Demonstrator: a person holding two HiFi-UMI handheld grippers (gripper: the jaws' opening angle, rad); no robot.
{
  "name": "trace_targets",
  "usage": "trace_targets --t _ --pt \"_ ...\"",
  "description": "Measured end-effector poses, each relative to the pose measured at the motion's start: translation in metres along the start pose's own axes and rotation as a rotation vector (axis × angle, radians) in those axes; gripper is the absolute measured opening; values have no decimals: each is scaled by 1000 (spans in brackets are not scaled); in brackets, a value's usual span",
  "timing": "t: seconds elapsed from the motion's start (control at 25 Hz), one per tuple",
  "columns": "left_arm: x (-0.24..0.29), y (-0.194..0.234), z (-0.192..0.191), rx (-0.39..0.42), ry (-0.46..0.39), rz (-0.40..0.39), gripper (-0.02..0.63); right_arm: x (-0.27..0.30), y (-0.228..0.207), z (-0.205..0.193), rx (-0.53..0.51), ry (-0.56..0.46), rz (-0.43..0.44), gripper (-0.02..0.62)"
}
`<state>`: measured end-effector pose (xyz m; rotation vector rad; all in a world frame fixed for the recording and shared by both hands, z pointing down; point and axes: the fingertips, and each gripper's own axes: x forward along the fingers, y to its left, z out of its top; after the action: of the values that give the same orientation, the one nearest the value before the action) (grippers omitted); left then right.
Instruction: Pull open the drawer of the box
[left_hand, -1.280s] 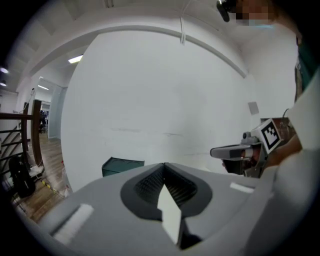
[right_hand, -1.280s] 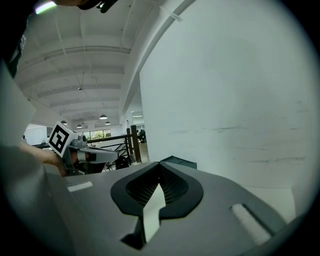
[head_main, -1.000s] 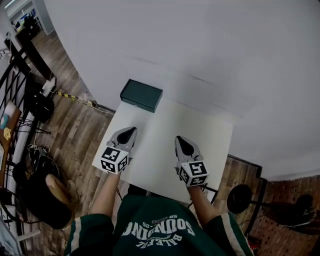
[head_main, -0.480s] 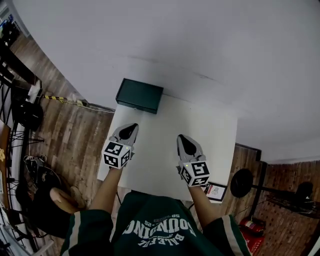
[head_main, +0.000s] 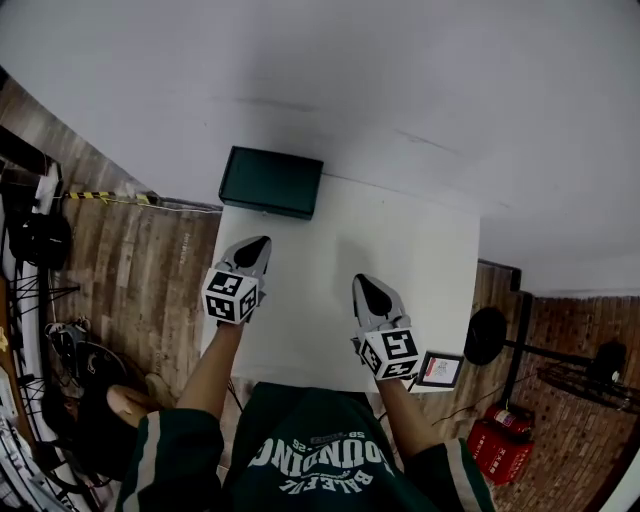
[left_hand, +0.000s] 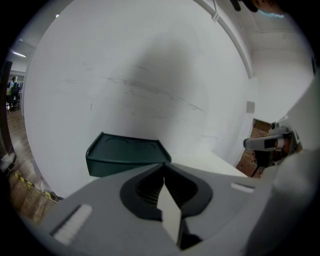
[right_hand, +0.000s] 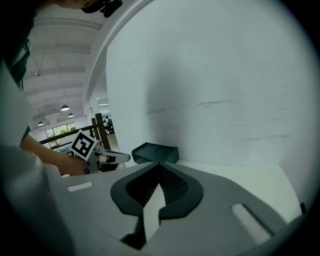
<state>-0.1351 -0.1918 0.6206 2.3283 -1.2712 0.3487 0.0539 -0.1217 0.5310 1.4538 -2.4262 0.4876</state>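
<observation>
A dark green box (head_main: 271, 182) stands at the far left corner of the white table (head_main: 400, 250), against the white wall; it also shows in the left gripper view (left_hand: 125, 152) and the right gripper view (right_hand: 156, 152). My left gripper (head_main: 260, 243) hovers over the table's left side, a short way in front of the box, shut and empty. My right gripper (head_main: 365, 283) hangs over the table's middle, farther from the box, also shut with nothing in it. No drawer front or handle can be made out on the box.
Wooden floor lies left of the table, with a striped tape line (head_main: 110, 197) and dark stands (head_main: 40, 240). A small framed card (head_main: 440, 369) sits at the table's near right corner. A round dark base (head_main: 486, 335) and a red object (head_main: 495, 440) stand on the right.
The head view has turned, so box and table sit lower left and squarer. Both grippers keep about the same places over the table, still shut.
</observation>
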Motion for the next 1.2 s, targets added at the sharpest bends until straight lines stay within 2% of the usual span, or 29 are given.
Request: trace_targets --t 0.12,0.32,0.4,0.72,1.04,1.08,1.12,1.2 --pt "11 11 -6 -2 28 -1 54 -1 -3 -7 14 11 -27 2" --pt "32 35 -18 -31 81 30 120 -2 -5 -17 40 32 -62 2" --pt "41 45 -24 -45 105 42 169 -4 -6 -22 46 40 -77 2" --pt "74 72 -49 -75 203 80 169 -16 -16 -36 65 69 -124 2" --pt "91 85 -54 -132 197 100 166 -21 -22 -41 73 82 -139 2" --pt "91 86 -53 -135 196 100 162 -21 -21 -41 75 82 -139 2" --pt "91 87 -53 -139 196 98 130 -22 -21 -41 75 83 -140 2" --pt "92 86 -54 -154 195 92 127 -24 -22 -42 76 85 -141 2"
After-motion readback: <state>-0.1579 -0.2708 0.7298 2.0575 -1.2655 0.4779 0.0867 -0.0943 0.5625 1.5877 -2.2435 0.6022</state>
